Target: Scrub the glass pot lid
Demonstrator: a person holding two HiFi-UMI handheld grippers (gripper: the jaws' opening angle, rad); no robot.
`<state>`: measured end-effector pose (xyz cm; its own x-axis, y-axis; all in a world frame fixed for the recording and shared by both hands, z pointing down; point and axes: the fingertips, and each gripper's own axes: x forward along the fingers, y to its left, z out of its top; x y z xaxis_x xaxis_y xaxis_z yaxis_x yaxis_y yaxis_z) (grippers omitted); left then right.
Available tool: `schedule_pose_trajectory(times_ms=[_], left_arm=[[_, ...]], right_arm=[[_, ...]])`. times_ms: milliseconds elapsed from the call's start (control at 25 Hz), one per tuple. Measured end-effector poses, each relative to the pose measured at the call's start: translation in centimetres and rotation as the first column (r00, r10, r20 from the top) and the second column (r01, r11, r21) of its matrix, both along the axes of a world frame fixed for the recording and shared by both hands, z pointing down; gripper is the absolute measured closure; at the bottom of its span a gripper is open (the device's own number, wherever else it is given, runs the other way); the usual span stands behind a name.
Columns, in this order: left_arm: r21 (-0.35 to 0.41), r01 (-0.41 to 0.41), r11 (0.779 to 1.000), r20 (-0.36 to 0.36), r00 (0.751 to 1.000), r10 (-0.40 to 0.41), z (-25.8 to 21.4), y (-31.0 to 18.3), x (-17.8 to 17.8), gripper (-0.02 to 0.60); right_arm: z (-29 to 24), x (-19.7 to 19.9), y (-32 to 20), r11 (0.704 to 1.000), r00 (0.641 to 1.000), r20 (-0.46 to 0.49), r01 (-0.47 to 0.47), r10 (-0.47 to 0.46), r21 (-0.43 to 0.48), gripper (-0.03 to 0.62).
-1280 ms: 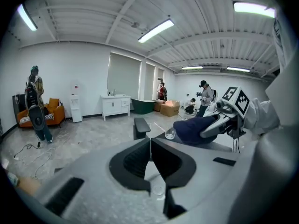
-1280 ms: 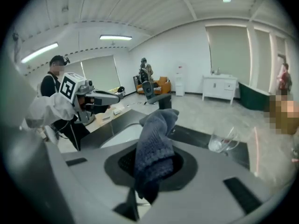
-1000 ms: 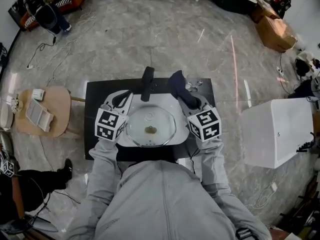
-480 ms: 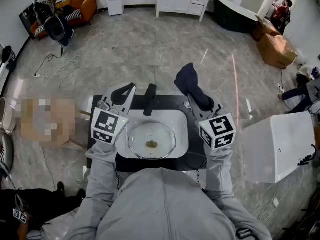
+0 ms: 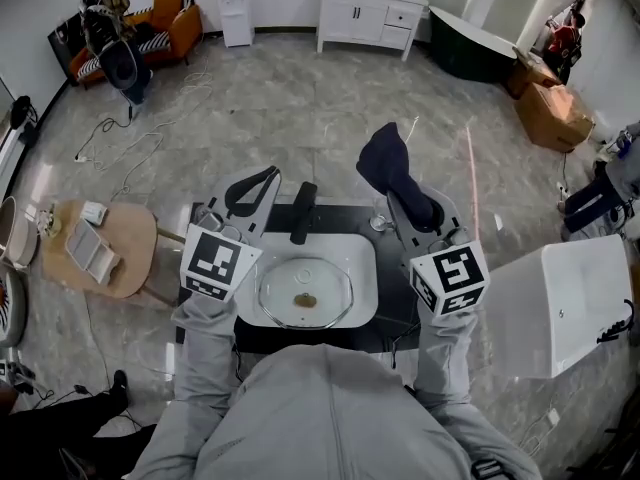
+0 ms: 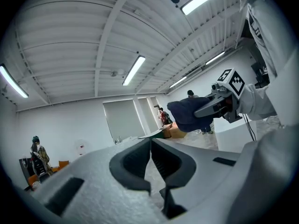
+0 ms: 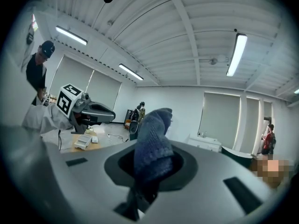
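Observation:
The glass pot lid point(image 5: 305, 293) lies flat in the white sink point(image 5: 362, 258), a brownish smear at its middle. A black faucet point(image 5: 302, 211) stands behind it. Both grippers are raised above the sink and point up and away. My left gripper point(image 5: 263, 180) hangs left of the faucet, shut with nothing in it; in its own view the left gripper point(image 6: 150, 143) has its jaws pressed together against the ceiling. My right gripper point(image 5: 404, 194) is shut on a dark blue cloth point(image 5: 384, 161), and that cloth point(image 7: 154, 143) sticks up from the jaws in the right gripper view.
The sink sits in a black counter point(image 5: 203, 218). A white box point(image 5: 560, 293) stands close on the right. A round wooden side table point(image 5: 120, 238) with small items is on the left. Cables trail over the marble floor point(image 5: 300, 98).
Both grippers have risen from beside the sink rim, moved apart and tilted upward. The cloth went up with the right gripper. The lid has not moved.

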<state>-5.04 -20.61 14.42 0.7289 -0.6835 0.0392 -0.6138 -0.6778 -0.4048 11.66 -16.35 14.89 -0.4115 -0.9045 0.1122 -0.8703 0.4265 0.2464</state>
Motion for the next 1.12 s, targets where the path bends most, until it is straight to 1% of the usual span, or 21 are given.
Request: schedule_pose_trajectory(times_ms=[240, 520, 1120], left_arm=[[-0.011, 0.001, 1.000, 0.008, 1.000, -0.001, 0.4, 0.2, 0.2, 0.552], [-0.027, -0.009, 1.000, 0.017, 1.000, 0.009, 0.8, 0.8, 0.5, 0.552], [-0.057, -0.028, 0.998, 0.029, 0.999, 0.029, 2.0, 2.0, 0.3, 0.552]], right_arm=[[0.7, 0.0, 0.2, 1.000, 0.999, -0.031, -0.010, 0.009, -0.025, 0.528], [0.9, 0.3, 0.4, 0.999, 1.000, -0.017, -0.013, 0.012, -0.036, 0.528], [1.6, -0.6, 1.3, 0.998, 1.000, 0.001, 0.006, -0.006, -0.054, 0.528]])
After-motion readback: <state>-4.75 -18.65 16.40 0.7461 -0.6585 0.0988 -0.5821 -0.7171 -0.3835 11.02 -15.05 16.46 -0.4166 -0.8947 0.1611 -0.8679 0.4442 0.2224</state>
